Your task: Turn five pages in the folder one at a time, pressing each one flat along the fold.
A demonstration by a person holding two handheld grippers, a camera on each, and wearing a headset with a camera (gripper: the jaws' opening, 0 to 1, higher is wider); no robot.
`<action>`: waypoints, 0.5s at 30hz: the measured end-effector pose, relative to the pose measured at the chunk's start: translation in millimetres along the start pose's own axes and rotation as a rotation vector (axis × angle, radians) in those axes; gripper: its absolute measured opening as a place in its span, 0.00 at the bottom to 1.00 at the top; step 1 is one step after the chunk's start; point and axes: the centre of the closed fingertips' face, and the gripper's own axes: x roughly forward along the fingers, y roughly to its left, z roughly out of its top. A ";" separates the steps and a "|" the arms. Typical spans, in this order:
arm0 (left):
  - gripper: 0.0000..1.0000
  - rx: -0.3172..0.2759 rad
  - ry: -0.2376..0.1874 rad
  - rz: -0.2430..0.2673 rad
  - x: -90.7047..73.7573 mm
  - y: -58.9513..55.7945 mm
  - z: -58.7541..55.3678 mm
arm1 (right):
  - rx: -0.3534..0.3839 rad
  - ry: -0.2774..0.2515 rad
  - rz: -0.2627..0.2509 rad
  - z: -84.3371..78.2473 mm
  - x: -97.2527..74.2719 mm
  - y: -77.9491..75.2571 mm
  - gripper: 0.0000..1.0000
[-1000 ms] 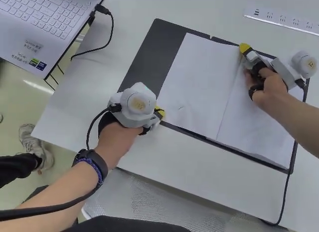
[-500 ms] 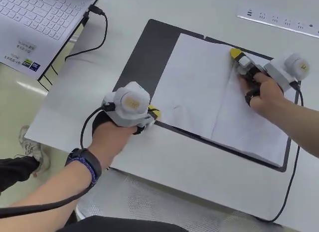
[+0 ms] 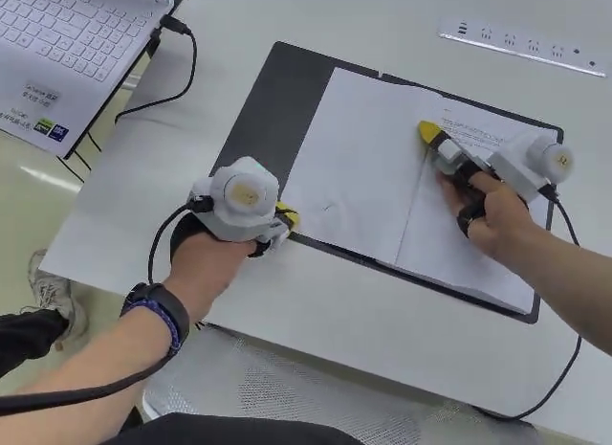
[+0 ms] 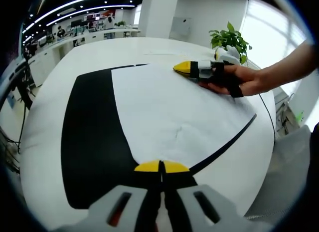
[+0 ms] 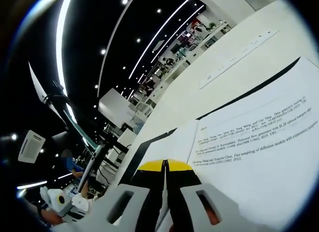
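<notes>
A black folder lies open on the white table. Its blank left page lies flat, and the right page carries printed text at its top. My right gripper is shut, its yellow tips pressed on the fold in its upper part; its own view shows the shut tips between the blank page and the printed one. My left gripper is shut too, tips resting at the near left corner of the blank page on the folder's edge. The right gripper shows across the page.
A white laptop sits at the far left with a black cable running toward the folder. A white power strip lies at the back right. The table's near edge is close below the folder, with a mesh chair seat beyond it.
My right gripper has slid down the fold from its top end toward me. The left gripper has stayed at the page's near corner. The head camera has shifted.
</notes>
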 end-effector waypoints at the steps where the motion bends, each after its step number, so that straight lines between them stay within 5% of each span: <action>1: 0.00 0.000 0.000 0.000 0.0 0.1 0.0 | 0.001 -0.001 0.001 -0.6 -0.7 0.1 0.00; 15: 0.00 0.001 0.000 0.003 0.9 1.6 -0.1 | 0.022 -0.010 0.022 -25.8 -23.6 21.4 0.00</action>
